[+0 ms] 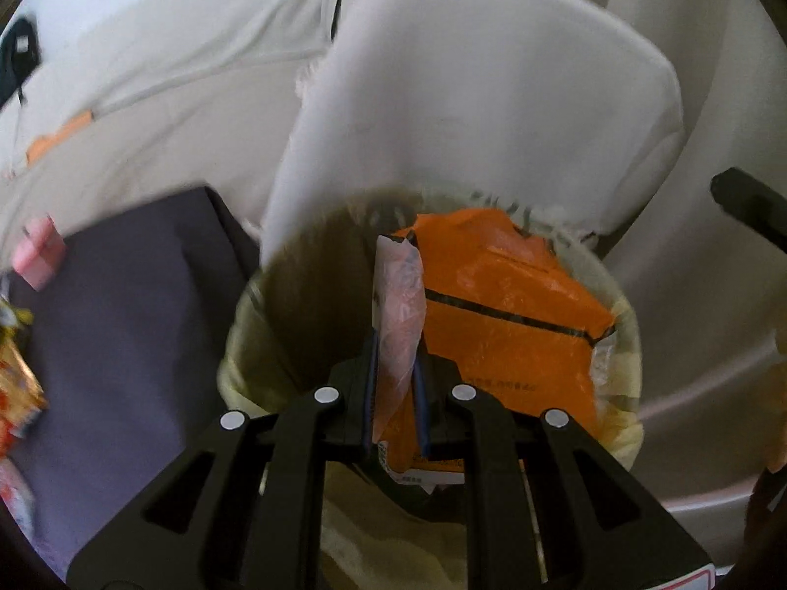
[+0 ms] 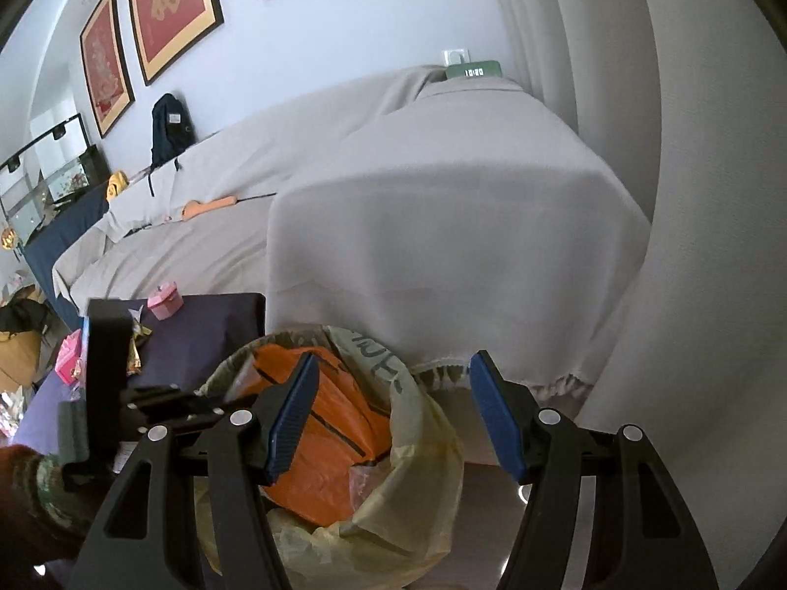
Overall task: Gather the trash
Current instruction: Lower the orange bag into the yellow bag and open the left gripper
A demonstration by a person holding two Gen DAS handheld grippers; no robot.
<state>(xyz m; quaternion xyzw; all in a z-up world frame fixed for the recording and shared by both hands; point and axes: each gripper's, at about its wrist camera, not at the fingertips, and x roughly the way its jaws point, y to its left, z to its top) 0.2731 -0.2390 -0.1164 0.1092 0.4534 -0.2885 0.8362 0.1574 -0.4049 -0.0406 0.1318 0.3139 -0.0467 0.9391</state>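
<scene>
My left gripper (image 1: 397, 344) is shut on a pale pink crumpled wrapper (image 1: 401, 309) and holds it over the open trash bin (image 1: 236, 359), which is lined with a yellowish bag. A large orange plastic bag (image 1: 511, 314) lies inside the bin. My right gripper (image 2: 393, 413) is open and empty, above the same bin (image 2: 423, 447), with the orange bag (image 2: 334, 423) showing between its fingers. The left gripper's body shows at the left of the right wrist view (image 2: 105, 383).
A dark purple table (image 1: 133, 324) stands left of the bin with a pink box (image 1: 39, 250) and colourful snack wrappers (image 1: 17, 373) on it. A sofa under a beige cover (image 2: 442, 226) rises behind the bin. A curtain (image 2: 698, 196) hangs at the right.
</scene>
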